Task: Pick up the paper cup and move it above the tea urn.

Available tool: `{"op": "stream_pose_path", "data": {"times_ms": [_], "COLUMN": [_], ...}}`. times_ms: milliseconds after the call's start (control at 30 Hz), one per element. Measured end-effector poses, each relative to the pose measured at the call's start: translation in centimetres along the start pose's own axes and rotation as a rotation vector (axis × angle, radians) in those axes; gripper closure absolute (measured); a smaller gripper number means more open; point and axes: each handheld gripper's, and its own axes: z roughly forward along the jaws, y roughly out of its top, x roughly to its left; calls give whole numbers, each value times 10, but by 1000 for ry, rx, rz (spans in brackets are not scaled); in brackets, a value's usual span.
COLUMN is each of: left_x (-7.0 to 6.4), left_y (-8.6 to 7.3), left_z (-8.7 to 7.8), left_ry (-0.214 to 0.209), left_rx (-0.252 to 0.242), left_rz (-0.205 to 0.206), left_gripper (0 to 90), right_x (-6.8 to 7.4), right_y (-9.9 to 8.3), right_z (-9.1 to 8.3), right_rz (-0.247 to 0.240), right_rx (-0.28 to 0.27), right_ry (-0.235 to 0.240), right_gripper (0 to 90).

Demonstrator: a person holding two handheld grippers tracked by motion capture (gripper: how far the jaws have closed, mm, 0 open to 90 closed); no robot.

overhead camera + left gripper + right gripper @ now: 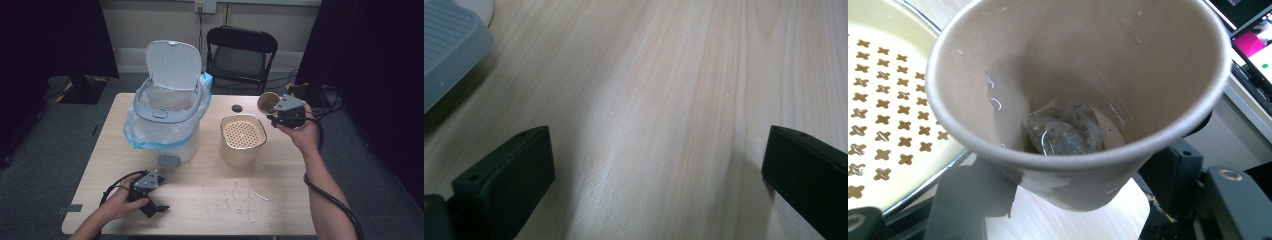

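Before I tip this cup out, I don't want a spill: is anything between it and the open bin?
Yes. The strainer pot stands on the table between the paper cup in the right gripper and the bin. The bin's lid is up.

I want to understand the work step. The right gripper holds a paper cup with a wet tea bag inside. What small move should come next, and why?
Probably carry the paper cup left to the open bin and tip it. The right gripper holds it tilted beside the strainer container, the tea bag remains inside, and little liquid shows.
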Motion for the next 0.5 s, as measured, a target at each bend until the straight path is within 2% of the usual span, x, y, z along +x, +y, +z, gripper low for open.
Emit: {"op": "stream_pose_path", "data": {"times_ms": [167,333,500], "left_x": [0,0,0], "left_y": [0,0,0], "left_z": [0,0,0], "left_ry": [0,0,0], "left_rx": [0,0,0], "left_rz": [0,0,0], "left_gripper": [0,0,0], "right_x": [2,2,2], "right_y": [4,6,8], "right_z": [-2,-4,-5], "right_rz": [-35,-48,-100], "right_rx": [-1,0,22], "right_ry": [-10,-19,-22], "right_gripper": [386,387,387]}}
